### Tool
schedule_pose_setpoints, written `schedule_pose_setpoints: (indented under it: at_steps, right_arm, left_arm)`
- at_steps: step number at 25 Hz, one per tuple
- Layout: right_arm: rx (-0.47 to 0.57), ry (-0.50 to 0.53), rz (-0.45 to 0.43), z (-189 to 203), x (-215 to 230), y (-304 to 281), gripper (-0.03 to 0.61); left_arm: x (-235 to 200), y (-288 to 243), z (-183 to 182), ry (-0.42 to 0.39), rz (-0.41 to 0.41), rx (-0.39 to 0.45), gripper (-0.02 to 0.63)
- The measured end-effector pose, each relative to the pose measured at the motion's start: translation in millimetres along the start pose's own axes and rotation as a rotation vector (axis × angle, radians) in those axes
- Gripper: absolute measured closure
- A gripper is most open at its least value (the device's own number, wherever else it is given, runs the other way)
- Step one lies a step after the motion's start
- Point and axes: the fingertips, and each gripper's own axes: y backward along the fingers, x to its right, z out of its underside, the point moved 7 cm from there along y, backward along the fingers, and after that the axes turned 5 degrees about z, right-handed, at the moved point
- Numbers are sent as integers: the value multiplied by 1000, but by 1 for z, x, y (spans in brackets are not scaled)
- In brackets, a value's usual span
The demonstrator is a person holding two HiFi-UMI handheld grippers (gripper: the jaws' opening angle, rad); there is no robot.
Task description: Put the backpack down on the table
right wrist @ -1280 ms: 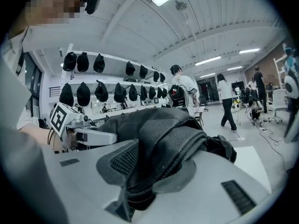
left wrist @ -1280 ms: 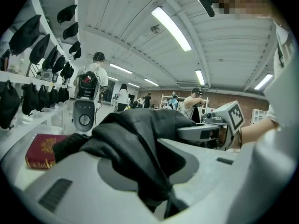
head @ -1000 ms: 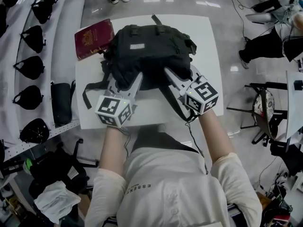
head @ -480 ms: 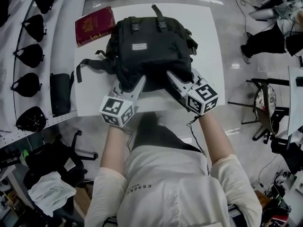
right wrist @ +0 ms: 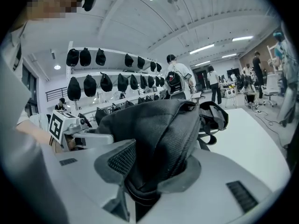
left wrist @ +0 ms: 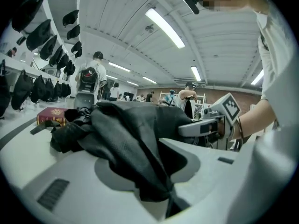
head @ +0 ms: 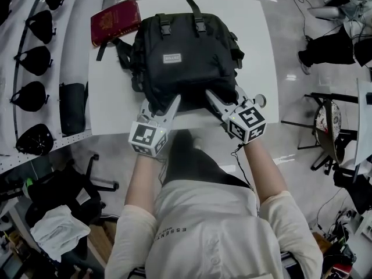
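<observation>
Only gripper views show backpack [right wrist: 168, 120] fabric pinched: left hand-held gripper [left wrist: 145, 158], right hand-held gripper [right wrist: 156, 168], jaws opening.

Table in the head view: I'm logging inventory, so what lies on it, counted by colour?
black backpack: 1
red booklet: 1
total: 2

Label [head: 171, 57] on backpack [head: 192, 68]: too small for me to read. Red booklet [head: 115, 21] left of backpack: cover print illegible.
</observation>
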Motion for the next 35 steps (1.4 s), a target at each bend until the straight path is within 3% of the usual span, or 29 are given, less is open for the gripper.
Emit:
schedule_pose_setpoints:
  at_steps: [13, 15, 19, 22, 27, 32, 35]
  right_arm:
    - [-54, -22, 7, 41, -14, 5, 419]
    - [-63, -30, 22, 42, -13, 6, 405]
    - [-62, -31, 104, 41, -9, 11, 328]
    - [-41, -24, 157, 40, -7, 19, 308]
    - [-24, -36, 239, 37, -2, 38, 308]
    - [8, -12, 343, 23, 1, 57, 308]
    - [52, 13, 359, 10, -5, 69, 308]
  left_arm:
    - [4, 13, 37, 67, 42, -43, 471]
    - [3, 15, 39, 77, 10, -33, 448]
    - [-2, 22, 43, 115, -109, -48, 313]
    - [-1, 29, 45, 95, -167, -58, 268]
    - [5, 51, 42, 81, -235, -42, 258]
    - [18, 68, 24, 3, -280, 14, 259]
    - [31, 73, 9, -49, -273, 34, 259]
